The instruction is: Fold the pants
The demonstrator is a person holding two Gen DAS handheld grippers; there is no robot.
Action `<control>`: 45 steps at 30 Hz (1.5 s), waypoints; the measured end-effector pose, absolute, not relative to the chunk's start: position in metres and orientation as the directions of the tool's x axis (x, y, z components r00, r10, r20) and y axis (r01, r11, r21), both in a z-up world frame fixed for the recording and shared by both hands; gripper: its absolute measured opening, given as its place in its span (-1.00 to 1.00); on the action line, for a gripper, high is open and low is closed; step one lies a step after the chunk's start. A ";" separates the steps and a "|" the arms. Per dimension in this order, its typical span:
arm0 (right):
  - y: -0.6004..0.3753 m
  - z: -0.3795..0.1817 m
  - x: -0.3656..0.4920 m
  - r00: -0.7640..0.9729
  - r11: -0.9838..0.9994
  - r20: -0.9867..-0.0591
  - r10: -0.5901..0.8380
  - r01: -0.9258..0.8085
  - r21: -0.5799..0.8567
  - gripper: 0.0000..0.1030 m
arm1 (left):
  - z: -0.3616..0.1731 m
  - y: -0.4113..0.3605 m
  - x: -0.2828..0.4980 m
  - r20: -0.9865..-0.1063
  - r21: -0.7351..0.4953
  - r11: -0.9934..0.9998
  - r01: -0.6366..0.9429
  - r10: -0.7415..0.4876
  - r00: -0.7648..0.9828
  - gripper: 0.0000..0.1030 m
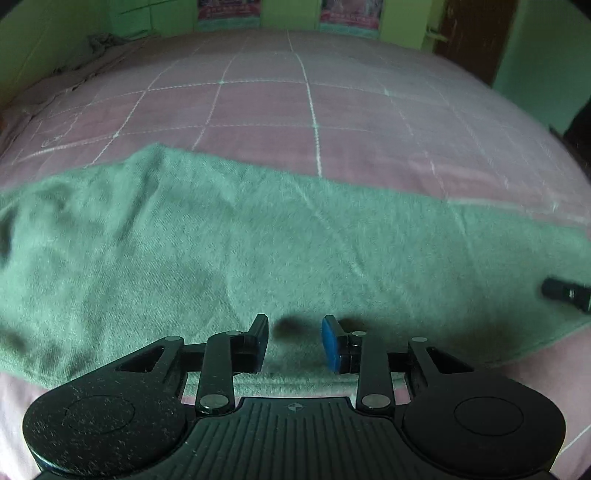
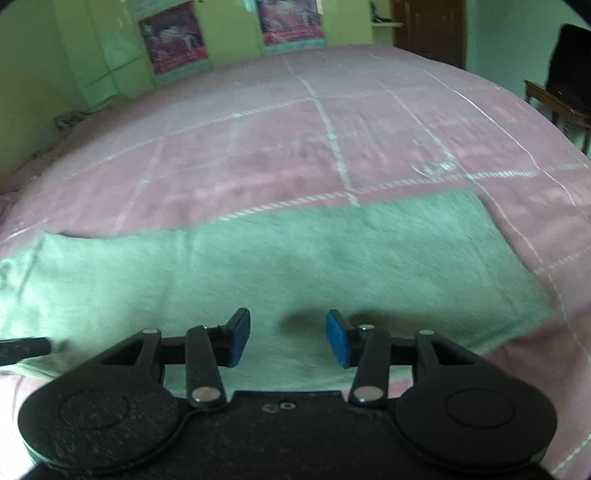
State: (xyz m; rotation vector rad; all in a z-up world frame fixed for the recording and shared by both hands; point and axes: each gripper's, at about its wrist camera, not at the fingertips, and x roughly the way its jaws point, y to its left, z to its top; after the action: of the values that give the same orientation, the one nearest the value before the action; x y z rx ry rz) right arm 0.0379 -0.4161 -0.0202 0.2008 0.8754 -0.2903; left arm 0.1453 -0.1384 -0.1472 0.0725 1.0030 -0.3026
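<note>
Green pants [image 1: 258,251] lie flat in a long band across a pink checked bedspread [image 1: 295,110]. My left gripper [image 1: 295,334] is open and empty, hovering over the near edge of the fabric. In the right wrist view the pants [image 2: 295,258] end at a straight edge on the right. My right gripper [image 2: 288,334] is open and empty above the near edge. The tip of the right gripper shows at the far right of the left wrist view [image 1: 567,293]. The tip of the left gripper shows at the far left of the right wrist view [image 2: 24,349].
Green walls with posters [image 2: 173,40] stand behind the bed. A dark wooden door [image 2: 428,29] is at the back right. A wooden chair with dark cloth [image 2: 565,92] stands beside the bed on the right. Crumpled bedding [image 1: 99,40] lies at the far left.
</note>
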 end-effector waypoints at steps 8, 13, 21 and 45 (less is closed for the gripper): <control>-0.403 -0.047 0.040 0.585 0.958 -0.799 -0.140 0.283 0.040 -0.14 | -0.149 -0.115 0.141 -0.838 -0.120 0.953 0.280 -0.248 0.486 -0.29; -0.403 -0.028 0.039 0.596 0.945 -0.791 -0.141 0.319 0.072 -0.04 | -0.136 -0.101 0.144 -0.819 -0.073 0.969 0.236 -0.193 0.540 -0.28; -0.421 -0.036 0.020 0.555 0.936 -0.804 -0.211 0.352 -0.003 -0.04 | -0.160 -0.074 0.149 -0.833 -0.028 0.980 0.197 -0.131 0.537 -0.26; -0.494 -0.006 -0.022 0.536 0.824 -0.794 -0.288 0.561 0.079 0.07 | -0.132 -0.157 0.151 -0.828 -0.113 0.944 0.310 -0.262 0.496 -0.25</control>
State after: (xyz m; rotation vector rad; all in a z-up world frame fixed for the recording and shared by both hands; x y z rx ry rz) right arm -0.0221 -0.4943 -0.0059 0.3450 0.8686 -0.5176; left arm 0.1511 -0.1568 -0.1322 0.0528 0.9931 -0.3462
